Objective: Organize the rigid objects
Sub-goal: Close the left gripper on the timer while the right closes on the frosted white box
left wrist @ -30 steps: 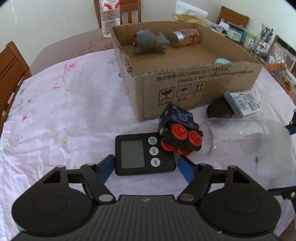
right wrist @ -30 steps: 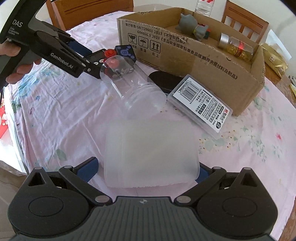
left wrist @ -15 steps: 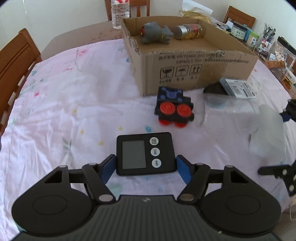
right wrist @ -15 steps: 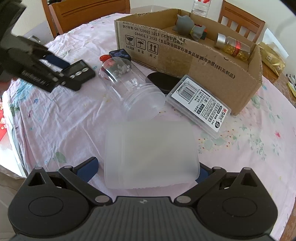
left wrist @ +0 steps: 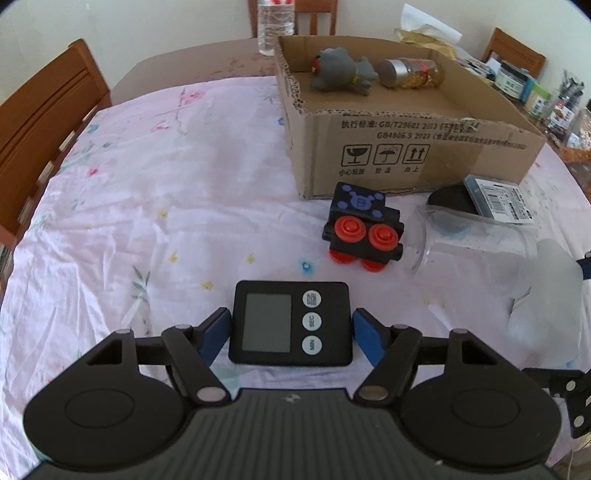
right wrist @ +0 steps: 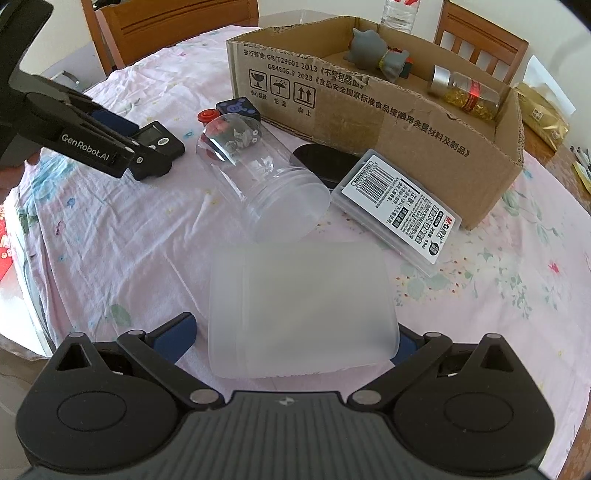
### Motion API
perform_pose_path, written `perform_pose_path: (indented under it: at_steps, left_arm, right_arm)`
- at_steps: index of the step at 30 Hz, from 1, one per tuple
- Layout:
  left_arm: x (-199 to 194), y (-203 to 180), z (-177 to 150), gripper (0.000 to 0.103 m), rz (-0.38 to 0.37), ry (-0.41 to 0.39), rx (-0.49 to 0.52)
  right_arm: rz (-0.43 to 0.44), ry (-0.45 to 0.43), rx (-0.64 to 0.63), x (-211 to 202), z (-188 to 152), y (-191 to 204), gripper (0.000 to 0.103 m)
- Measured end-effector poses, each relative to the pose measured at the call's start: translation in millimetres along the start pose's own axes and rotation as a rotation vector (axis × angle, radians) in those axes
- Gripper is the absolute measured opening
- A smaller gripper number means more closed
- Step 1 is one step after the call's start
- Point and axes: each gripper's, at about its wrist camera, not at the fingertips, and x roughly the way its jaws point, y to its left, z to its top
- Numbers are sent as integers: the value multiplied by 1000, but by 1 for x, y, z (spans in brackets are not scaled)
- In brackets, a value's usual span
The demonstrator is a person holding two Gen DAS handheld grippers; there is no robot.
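My left gripper (left wrist: 290,332) is shut on a black digital timer (left wrist: 290,325) and holds it over the tablecloth; it also shows in the right wrist view (right wrist: 157,149). My right gripper (right wrist: 295,332) is shut on a frosted plastic container (right wrist: 301,308), held low over the table. A cardboard box (left wrist: 424,147) stands further back with a grey toy (left wrist: 340,72) and a gold-filled jar (left wrist: 410,74) inside. A black toy train with red wheels (left wrist: 364,229) and a clear jar on its side (right wrist: 258,177) lie in front of the box.
A clear case with a barcode label (right wrist: 399,210) and a black lid (right wrist: 321,162) lie by the box's front wall. A water bottle (left wrist: 275,24) and wooden chairs (left wrist: 40,122) stand around the table. Jars and clutter (left wrist: 535,96) sit at the far right.
My left gripper has pulled back from the toy train with the timer in it, away from the box. My right gripper has stayed put with the frosted container.
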Motion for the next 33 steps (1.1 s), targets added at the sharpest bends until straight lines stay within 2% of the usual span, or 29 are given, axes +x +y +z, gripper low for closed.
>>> perform_pose_path:
  at_steps: [10, 19, 26, 33]
  left_arm:
    - [1, 0, 0, 73, 9, -3, -13]
    - [0, -1, -1, 73, 14, -2, -20]
    - [0, -1, -1, 73, 8, 2, -11]
    - [1, -1, 4, 69, -20, 26, 32]
  right_arm:
    - [-13, 23, 24, 6, 12, -7, 103]
    - [-30, 104, 35, 11, 24, -4, 102]
    - [-45, 134, 23, 6, 30, 2, 89]
    - [-42, 129, 21, 1, 33, 4, 86]
